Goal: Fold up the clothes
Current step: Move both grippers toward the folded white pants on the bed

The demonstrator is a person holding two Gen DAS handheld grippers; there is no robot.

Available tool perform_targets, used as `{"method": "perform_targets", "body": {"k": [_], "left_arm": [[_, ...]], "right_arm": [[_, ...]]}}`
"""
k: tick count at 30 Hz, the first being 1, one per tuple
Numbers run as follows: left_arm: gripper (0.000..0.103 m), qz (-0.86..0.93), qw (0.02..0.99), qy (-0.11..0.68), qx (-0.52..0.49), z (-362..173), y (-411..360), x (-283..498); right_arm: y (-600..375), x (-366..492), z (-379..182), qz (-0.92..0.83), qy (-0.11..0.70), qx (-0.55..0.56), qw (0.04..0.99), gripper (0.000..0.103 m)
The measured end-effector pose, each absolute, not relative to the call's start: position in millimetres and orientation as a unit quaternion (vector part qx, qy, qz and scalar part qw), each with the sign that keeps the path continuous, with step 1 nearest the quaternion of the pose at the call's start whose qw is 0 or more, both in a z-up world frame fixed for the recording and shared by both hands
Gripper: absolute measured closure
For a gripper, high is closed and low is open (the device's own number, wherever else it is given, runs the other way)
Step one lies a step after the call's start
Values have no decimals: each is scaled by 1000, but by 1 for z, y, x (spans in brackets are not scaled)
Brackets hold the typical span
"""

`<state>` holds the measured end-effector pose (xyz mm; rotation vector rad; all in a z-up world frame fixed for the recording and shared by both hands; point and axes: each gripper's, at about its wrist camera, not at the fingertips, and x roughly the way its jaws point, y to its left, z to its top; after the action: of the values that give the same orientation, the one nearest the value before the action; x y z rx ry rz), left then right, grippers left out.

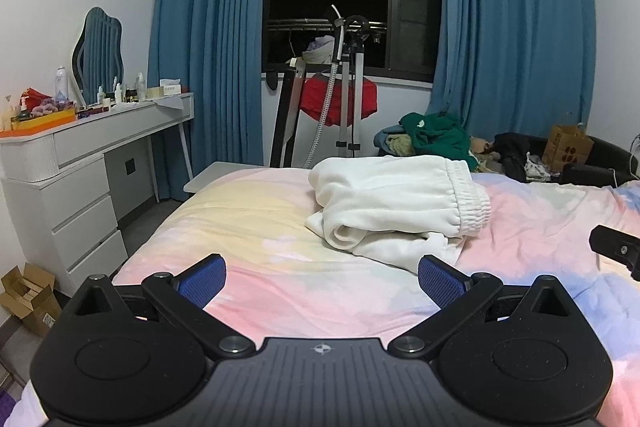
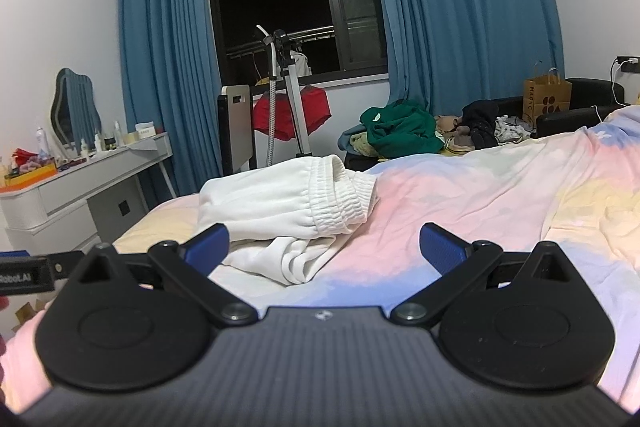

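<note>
Left wrist view shows the white trousers [image 1: 400,205] folded in a bundle on the bed [image 1: 248,227], ahead of the left tool [image 1: 322,281] and a little to its right, apart from its blue pads [image 1: 202,285]. Its jaws stand spread wide, holding nothing. From the right wrist view, the same trousers [image 2: 288,207] lie ahead and left of the right tool [image 2: 324,253], whose jaws also gape empty above the pastel bedcover [image 2: 500,187].

Folded trousers [image 1: 400,203] on bed [image 1: 248,211]; dresser [image 1: 80,163] left.
</note>
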<state>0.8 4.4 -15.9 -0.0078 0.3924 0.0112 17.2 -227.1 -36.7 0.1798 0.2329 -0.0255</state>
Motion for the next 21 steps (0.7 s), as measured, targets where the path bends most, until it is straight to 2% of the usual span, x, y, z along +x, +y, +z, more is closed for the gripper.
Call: {"method": "perform_targets", "body": {"k": [4,12,16,21], "left_arm": [[0,-5,979,203,-9,-19,6,4],[0,-17,976,219,-1,-32,2,15],[1,-24,974,223,17,-42,-6,18],[1,-29,973,227,37,-54,-21,32]], "right_arm": [[-227,25,-31,-12,124,94,988,0],[-237,47,21,-25,109,85,990,0],[-245,45,-3,-41,102,86,990,0],[-252,48,-31,-42,151,106,982,0]]}}
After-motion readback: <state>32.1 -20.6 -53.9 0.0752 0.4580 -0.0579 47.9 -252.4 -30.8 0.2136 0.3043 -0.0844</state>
